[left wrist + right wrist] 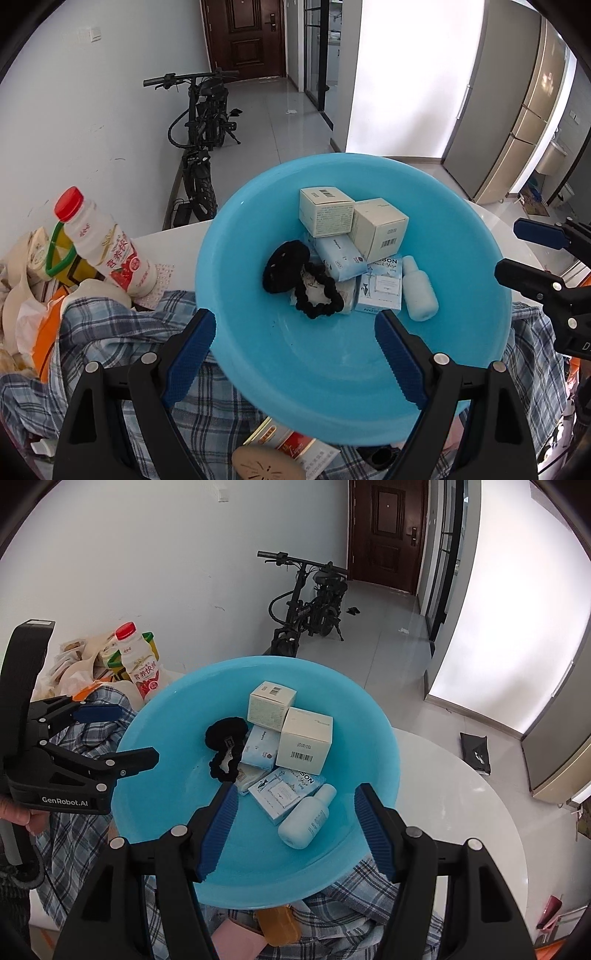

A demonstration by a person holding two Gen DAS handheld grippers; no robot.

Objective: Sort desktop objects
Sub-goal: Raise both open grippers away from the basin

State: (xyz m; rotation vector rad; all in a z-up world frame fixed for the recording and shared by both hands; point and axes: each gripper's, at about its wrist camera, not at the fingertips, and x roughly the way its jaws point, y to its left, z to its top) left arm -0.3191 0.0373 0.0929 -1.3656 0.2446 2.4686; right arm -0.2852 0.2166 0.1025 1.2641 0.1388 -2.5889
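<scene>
Both grippers are hovering over the blue basin (258, 369), the left gripper (295, 354) and right gripper (291, 834) each gaping with nothing between the jaws. The basin is sitting tilted on a plaid shirt (110, 332), possibly unsteady, so a nudge could be sending it sliding and spilling. Inside, I'm counting two cream boxes (327, 210), one white bottle (419, 291), one black scrunchie (284, 266), one bead bracelet (319, 295) and two pale-blue packets (341, 256).
</scene>
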